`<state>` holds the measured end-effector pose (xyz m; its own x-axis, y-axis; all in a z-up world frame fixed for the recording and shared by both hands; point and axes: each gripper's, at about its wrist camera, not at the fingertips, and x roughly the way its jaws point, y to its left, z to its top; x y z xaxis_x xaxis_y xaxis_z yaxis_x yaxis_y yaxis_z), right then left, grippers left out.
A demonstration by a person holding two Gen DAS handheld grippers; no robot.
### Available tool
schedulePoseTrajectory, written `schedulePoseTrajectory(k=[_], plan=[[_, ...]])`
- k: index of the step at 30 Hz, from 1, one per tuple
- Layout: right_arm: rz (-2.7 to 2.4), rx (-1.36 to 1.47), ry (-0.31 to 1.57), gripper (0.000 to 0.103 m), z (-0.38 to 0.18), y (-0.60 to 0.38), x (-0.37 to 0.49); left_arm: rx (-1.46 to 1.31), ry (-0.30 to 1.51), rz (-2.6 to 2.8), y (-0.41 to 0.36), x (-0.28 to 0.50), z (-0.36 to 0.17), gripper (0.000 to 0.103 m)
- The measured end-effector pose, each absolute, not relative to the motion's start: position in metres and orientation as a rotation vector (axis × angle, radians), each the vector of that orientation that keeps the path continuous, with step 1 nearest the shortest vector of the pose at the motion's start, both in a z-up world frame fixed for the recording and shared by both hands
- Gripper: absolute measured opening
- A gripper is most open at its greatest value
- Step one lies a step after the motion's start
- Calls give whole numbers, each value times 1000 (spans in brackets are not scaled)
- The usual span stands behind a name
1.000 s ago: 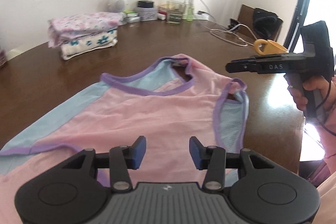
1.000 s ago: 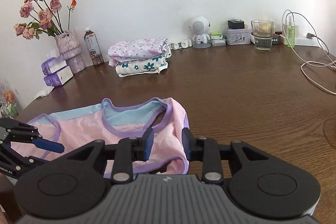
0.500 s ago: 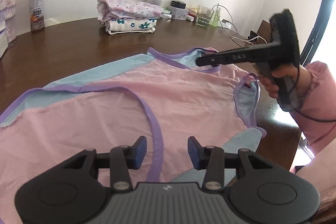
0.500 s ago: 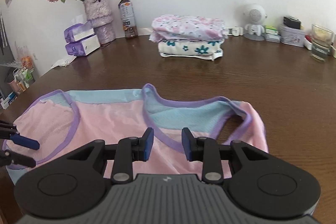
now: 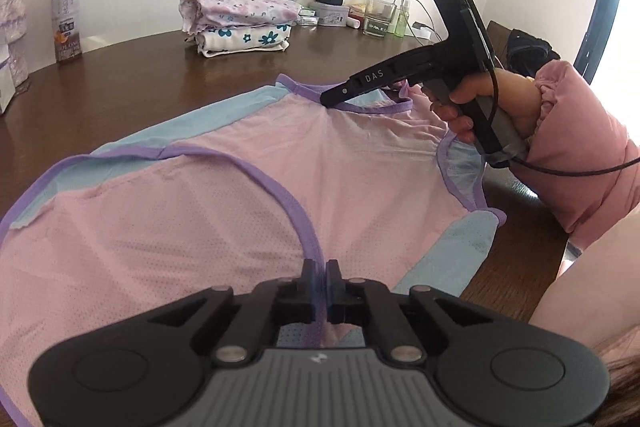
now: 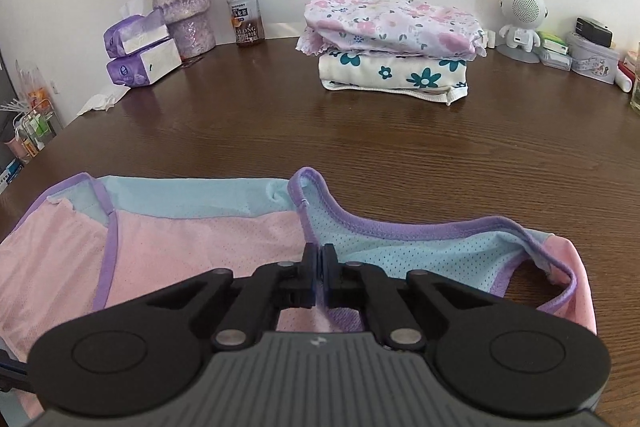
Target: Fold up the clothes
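Both grippers' fingers just closed, now pinching pink top (image 5: 248,195) trim.

Pink top (image 5: 224,227) with light-blue panels, purple trim; brown table (image 6: 360,131).

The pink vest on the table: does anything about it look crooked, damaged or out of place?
No damage shows. The pink vest lies spread, not flat: the neckline's purple trim is twisted at one strap. Both grippers have just closed on it, the left gripper on an armhole trim, the right gripper near the neckline.
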<state>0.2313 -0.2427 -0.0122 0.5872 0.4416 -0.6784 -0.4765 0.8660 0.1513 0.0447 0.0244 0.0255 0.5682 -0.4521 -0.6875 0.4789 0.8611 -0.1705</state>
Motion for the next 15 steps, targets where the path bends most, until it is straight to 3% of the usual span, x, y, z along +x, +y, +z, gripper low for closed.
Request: schedulePoseTrajectory(k=[3, 4, 7, 15], plan=[[551, -19, 782, 10, -10, -246, 230, 2, 753, -501, 37, 56, 40, 39], [556, 1, 780, 15, -8, -249, 229, 11, 735, -462, 43, 63, 45, 42], [571, 39, 770, 23, 1, -253, 230, 45, 731, -321, 60, 97, 52, 43], [567, 2, 778, 23, 2, -225, 253, -158, 825, -186, 104, 176, 37, 42]])
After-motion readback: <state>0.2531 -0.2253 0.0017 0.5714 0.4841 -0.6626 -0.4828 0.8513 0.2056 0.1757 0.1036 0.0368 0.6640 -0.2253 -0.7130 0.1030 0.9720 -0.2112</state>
